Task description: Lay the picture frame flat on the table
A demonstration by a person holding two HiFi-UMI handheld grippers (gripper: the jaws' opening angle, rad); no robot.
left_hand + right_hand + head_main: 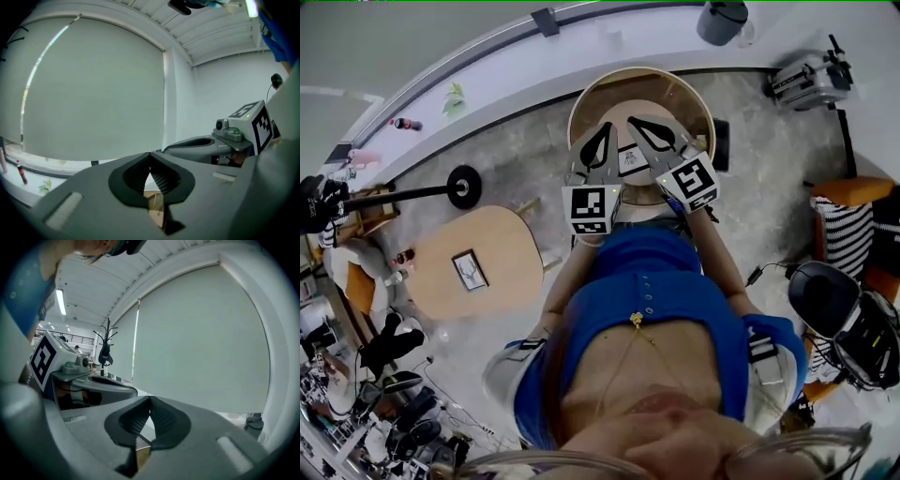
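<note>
Head view, looking steeply down on a person in a blue top. Far left: a black stand w/ round base (464, 186) on the grey floor. Next, a light wooden side table (511, 281) w/ a second frame (470, 270) lying flat on it. Centre: a round wooden table (689, 94). Above it the left gripper (602, 131) & right gripper (639, 124) are held side by side, close together, marker cubes toward the person. Btwn & below them the picture frame (633, 159) lies on the round table, partly hidden by the grippers. It looks flat, and neither gripper touches it. Far right: a striped cushion (844, 234). Only the gripper views show the jaws plainly. Left gripper view: jaws closed tip to tip, nothing btwn them. Behind them are a big pale window blind (93, 93) & a red-capped bottle (21, 173) on the sill; the other gripper's cube shows at right. Right gripper view: jaws also fully together, empty. At left is a coat stand (107, 350), which the head view doesn't show. Neither gripper view shows the frames.
</note>
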